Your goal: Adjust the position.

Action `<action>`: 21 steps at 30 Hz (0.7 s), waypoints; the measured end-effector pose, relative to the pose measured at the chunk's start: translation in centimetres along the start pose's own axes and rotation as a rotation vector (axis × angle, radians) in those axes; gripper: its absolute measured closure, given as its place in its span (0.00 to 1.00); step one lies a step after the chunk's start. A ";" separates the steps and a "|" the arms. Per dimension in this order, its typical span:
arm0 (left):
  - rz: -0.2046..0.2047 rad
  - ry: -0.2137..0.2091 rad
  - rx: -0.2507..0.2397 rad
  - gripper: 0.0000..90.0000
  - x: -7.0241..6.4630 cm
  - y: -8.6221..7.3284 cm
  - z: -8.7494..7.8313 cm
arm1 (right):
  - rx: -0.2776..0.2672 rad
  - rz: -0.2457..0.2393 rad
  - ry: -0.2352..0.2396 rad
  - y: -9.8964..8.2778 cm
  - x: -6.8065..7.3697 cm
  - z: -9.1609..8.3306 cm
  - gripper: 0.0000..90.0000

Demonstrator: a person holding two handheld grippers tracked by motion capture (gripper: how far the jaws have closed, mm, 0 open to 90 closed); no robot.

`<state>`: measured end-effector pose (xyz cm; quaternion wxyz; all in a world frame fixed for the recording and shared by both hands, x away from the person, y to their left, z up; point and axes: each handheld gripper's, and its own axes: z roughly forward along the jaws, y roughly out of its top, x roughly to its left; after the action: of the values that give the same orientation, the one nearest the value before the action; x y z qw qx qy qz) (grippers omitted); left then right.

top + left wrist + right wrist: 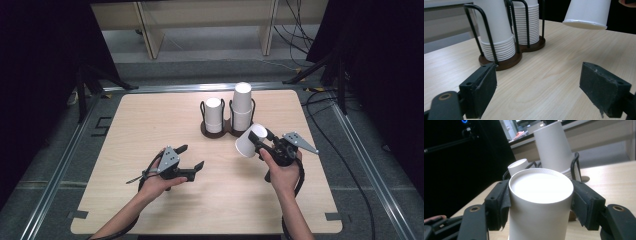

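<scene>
My right gripper (pixel 261 141) is shut on a white paper cup (pixel 248 141), held above the table and tilted, mouth down to the left. In the right gripper view the cup (pixel 540 202) sits base-up between both pads. A dark two-slot cup holder (pixel 227 129) stands at the table's back centre with a short stack of white cups (pixel 214 115) on the left and a taller stack (pixel 242 106) on the right. My left gripper (pixel 192 156) hovers over the table's left-centre, jaws open and empty. In the left gripper view the stacks (pixel 499 32) and the held cup (pixel 586 13) appear ahead.
The light wooden table (pixel 150 120) has rounded corners and sits in a metal frame. Cables (pixel 345 165) trail along the floor at the right. Wooden furniture legs (pixel 150 35) stand beyond the table.
</scene>
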<state>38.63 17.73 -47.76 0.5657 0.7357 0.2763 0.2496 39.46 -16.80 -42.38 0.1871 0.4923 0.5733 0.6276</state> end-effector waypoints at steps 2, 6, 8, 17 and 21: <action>0.001 -0.011 0.007 0.16 -0.3 0.1 0.2 | 0.003 0.041 -0.004 -0.2 -0.3 0.0 0.40; 0.003 -0.024 0.008 0.16 -0.7 0.2 0.5 | 0.019 0.091 -0.003 -0.4 -1.0 0.3 0.40; 0.005 -0.028 0.001 0.16 -0.9 0.3 0.6 | 0.022 0.135 0.001 -0.6 -1.3 0.5 0.40; 0.021 -0.065 0.010 0.16 -1.3 0.5 1.7 | 0.049 0.245 0.009 -0.8 -2.0 0.4 0.40; 0.028 -0.085 0.011 0.16 -1.7 0.6 2.5 | 0.060 0.290 0.004 -0.9 -2.8 0.4 0.40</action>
<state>39.17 14.68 -47.83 0.5693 0.7527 0.2429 0.2243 40.75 -18.58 -44.40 0.0786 0.5743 0.5151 0.6315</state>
